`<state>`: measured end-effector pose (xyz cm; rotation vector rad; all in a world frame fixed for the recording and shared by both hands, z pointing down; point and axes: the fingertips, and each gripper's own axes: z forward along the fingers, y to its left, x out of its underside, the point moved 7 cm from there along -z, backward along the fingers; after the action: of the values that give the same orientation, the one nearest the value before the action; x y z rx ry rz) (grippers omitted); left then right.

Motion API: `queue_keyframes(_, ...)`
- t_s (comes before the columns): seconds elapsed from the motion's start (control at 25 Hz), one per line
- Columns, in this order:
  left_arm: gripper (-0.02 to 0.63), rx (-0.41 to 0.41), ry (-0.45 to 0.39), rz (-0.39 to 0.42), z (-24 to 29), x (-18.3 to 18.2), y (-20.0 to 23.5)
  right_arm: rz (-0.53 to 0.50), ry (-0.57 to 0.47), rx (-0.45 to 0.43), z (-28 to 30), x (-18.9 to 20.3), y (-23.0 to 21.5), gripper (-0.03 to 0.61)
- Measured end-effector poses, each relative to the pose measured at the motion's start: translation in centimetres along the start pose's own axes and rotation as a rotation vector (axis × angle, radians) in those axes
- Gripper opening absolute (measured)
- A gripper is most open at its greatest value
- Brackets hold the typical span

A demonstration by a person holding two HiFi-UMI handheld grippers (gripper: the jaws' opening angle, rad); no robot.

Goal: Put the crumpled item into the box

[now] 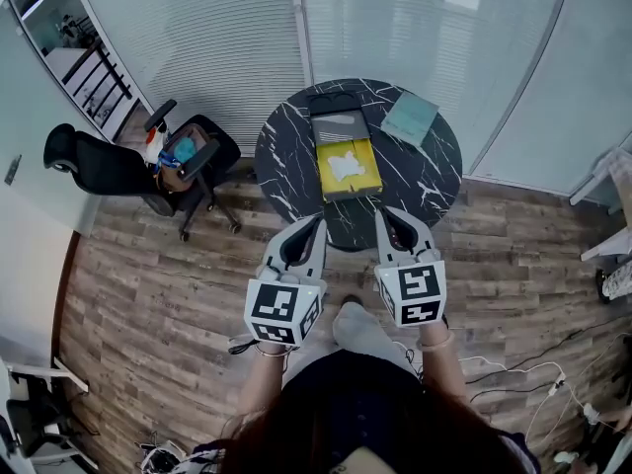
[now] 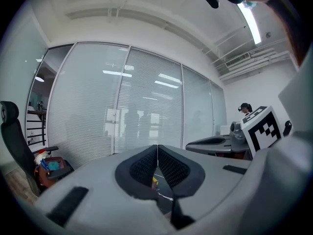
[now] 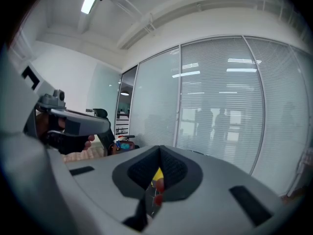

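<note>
Left claw (image 1: 316, 225), right claw (image 1: 381, 215) hover closed near table (image 1: 434, 178) edge.

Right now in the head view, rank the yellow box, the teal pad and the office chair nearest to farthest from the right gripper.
1. The yellow box, just ahead of the right gripper, mid-table.
2. The teal pad, at the far right of the tabletop.
3. The office chair, well off to the left.

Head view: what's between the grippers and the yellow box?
Only bare black tabletop separates the left gripper and right gripper from the yellow box, per head view.
</note>
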<state>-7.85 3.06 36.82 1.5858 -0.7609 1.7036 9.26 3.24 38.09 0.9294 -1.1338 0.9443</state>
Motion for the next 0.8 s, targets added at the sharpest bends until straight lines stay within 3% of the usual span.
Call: queue_keyframes(0.8,0.028,0.016,-0.002,0.024,-2.6,0.0,-2.5,-0.039,-0.027,0.001,-5.4,-1.0,1.9,0.023)
